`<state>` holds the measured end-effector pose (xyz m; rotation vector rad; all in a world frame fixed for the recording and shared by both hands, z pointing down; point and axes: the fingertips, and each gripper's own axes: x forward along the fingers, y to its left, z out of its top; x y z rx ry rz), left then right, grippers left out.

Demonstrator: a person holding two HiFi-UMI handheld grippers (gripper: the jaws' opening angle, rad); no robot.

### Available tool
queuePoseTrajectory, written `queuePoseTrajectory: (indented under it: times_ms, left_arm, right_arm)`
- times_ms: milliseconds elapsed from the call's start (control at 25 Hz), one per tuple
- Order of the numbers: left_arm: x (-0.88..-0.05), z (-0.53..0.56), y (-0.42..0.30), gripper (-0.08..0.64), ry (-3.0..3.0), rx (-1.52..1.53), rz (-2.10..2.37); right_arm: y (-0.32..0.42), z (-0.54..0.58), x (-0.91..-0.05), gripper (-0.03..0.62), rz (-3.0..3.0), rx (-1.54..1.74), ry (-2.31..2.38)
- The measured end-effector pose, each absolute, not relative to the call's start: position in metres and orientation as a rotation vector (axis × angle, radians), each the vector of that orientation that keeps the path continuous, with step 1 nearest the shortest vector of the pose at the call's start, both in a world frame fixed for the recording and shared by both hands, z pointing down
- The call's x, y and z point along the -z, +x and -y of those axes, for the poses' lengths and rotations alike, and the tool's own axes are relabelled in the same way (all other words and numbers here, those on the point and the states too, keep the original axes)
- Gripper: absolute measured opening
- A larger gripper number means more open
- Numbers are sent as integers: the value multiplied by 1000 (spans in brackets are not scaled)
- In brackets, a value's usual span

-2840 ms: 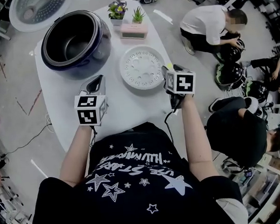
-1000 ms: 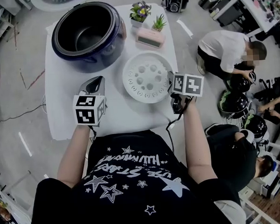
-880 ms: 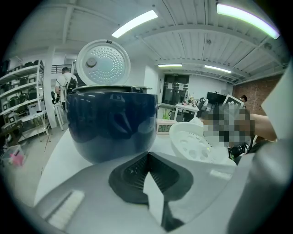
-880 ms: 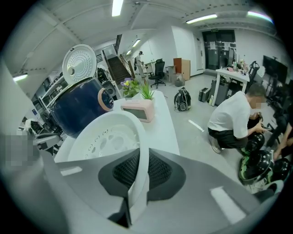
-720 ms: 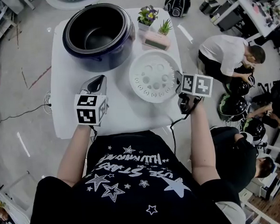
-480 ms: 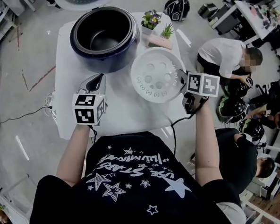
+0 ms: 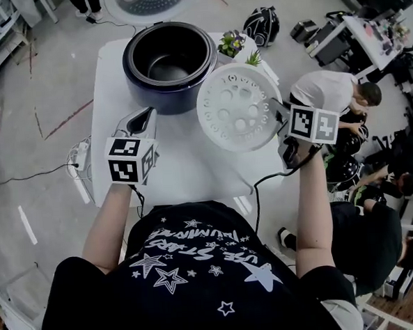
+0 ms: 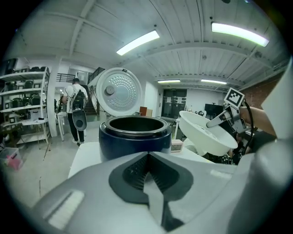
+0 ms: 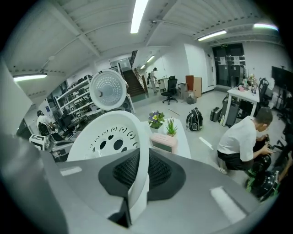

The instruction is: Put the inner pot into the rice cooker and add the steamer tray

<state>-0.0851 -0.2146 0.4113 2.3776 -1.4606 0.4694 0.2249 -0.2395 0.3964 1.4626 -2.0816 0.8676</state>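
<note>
Two grippers are up over the white table (image 7: 185, 162), but only the right gripper (image 7: 279, 113) is doing any work. Its jaws are clenched on the rim of the white perforated steamer tray (image 7: 238, 106), holding it tilted in the air just beside the open rice cooker (image 7: 146, 95), presumably so it can go over the mouth. The left gripper (image 7: 145, 117) hangs closed on nothing near the cooker's front, and the dark inner pot (image 7: 167, 62) looks already seated inside, so only the tray remains.
</note>
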Motion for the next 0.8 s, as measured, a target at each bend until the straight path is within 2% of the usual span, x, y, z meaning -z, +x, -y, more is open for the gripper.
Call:
queuePoseTrajectory:
  times_ms: [440,640,800]
  left_arm:
    - [-385,206,-112,3,2404,-382,1549]
    - [-365,224,-157,3,2376,-349,1609]
    - [-370,209,-146,3,2346,-322,1687]
  right_arm:
    - [169,260,-356,54,2244,-805,1336]
    - [117,300,-335,54,2271,-774,1278]
    - [120,307,-340,54,2312,-738,1210]
